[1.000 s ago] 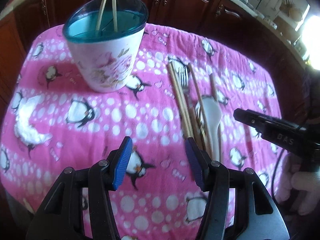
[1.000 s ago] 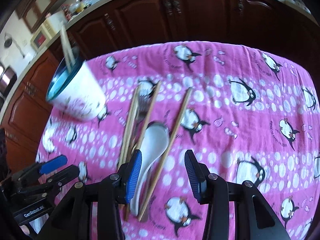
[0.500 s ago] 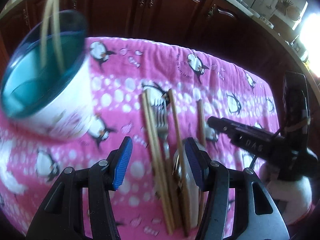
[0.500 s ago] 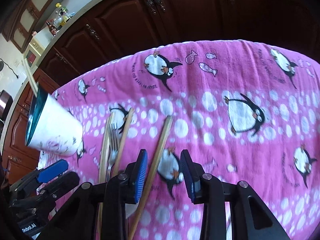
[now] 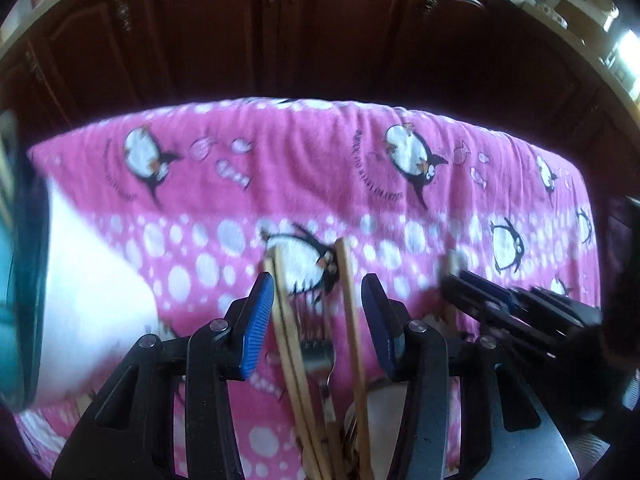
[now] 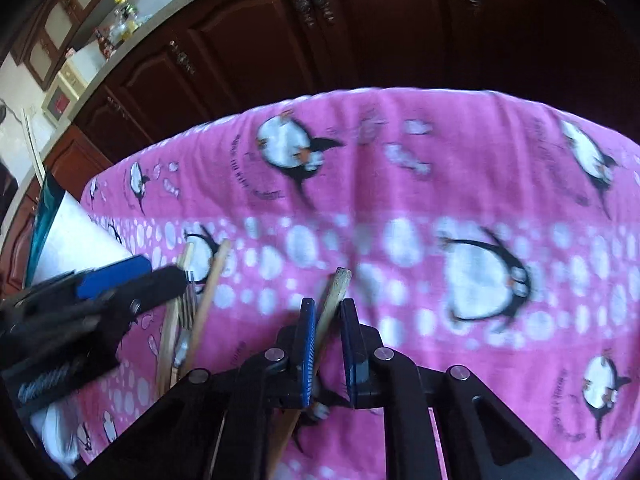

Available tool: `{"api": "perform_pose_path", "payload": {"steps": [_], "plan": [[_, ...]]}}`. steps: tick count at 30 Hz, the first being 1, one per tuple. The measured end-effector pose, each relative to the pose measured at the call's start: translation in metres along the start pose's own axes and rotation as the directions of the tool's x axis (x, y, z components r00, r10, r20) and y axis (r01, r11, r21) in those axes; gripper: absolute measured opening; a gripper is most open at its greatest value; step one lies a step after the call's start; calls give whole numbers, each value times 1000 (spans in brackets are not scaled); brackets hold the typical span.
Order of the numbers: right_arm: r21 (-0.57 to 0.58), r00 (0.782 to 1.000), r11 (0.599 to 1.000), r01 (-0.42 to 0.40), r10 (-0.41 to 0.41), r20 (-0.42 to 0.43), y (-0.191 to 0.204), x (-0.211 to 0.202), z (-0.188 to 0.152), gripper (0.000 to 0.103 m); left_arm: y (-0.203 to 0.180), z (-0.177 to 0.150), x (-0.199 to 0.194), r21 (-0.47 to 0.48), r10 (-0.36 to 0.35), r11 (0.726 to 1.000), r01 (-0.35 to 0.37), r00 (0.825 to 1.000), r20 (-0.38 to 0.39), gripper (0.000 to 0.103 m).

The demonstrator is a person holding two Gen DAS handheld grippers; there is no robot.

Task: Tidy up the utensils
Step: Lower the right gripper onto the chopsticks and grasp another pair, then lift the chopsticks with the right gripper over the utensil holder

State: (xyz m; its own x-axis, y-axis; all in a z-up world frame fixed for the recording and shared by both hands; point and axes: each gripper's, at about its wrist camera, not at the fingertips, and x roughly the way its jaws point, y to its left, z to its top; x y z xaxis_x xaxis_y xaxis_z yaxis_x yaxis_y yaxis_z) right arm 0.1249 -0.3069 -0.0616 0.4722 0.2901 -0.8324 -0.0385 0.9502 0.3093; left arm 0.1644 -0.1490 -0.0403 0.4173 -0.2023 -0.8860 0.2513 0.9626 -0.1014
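My right gripper [image 6: 325, 308] has blue pads nearly pressed together around a single pale wooden chopstick [image 6: 335, 292], long axis running bottom to upper centre, tip pointing away. My left gripper [image 5: 318, 300] is spread wide over a chopstick pair [image 5: 286, 320], metal fork [image 5: 320, 354] and another stick [image 5: 351, 312]. Only the left view shows the fork handle. White teal-rimmed cup [image 5: 92, 300] at frame left. Cloth lettering is unreadable.

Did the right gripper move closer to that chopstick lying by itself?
Yes. The right gripper came forward and down over the pink penguin cloth; the lone chopstick now sits between its narrowed fingers.
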Motion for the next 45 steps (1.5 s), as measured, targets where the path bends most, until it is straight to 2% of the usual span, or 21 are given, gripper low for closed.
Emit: {"api": "perform_pose_path", "payload": {"steps": [4, 6, 9, 10, 12, 14, 20, 27, 31, 39, 45], "plan": [[39, 1000, 999, -7, 7, -4, -21, -9, -2, 11, -10, 13, 23, 28, 34, 999, -33, 998, -46, 44], [39, 1000, 999, -9, 10, -12, -25, -9, -4, 11, -15, 18, 36, 54, 63, 997, -59, 995, -76, 36], [48, 999, 998, -29, 30, -24, -28, -4, -4, 11, -22, 22, 51, 79, 75, 995, -67, 992, -105, 28], [51, 999, 998, -33, 34, -23, -32, -6, -5, 11, -23, 24, 51, 87, 76, 994, -67, 992, -100, 26], [54, 999, 997, -46, 47, -20, -31, -4, -4, 11, -25, 27, 49, 93, 46, 995, -37, 995, -92, 9], [55, 998, 996, -65, 65, -10, -30, -8, -4, 11, -26, 32, 41, 91, 7, 996, 0, 997, -75, 9], [35, 993, 994, -100, 98, 65, -21, -45, 1, 10, -11, 29, -5, 41, -124, 991, 124, 992, -11, 7], [-34, 980, 991, -128, 132, 148, 7, -101, -4, 9, 7, 2, -87, 26, -195, 981, 193, 975, 111, 7], [-77, 973, 988, -130, 142, 180, 23, -130, -13, 8, 10, -17, -127, 32, -216, 976, 214, 961, 170, 7], [-171, 960, 977, -129, 167, 227, 61, -178, -30, 8, 49, -41, -201, 11, -240, 969, 246, 933, 269, 6], [-223, 944, 967, -125, 185, 273, 92, -206, -25, 7, 73, -48, -240, -10, -221, 971, 239, 913, 342, 7]]}}
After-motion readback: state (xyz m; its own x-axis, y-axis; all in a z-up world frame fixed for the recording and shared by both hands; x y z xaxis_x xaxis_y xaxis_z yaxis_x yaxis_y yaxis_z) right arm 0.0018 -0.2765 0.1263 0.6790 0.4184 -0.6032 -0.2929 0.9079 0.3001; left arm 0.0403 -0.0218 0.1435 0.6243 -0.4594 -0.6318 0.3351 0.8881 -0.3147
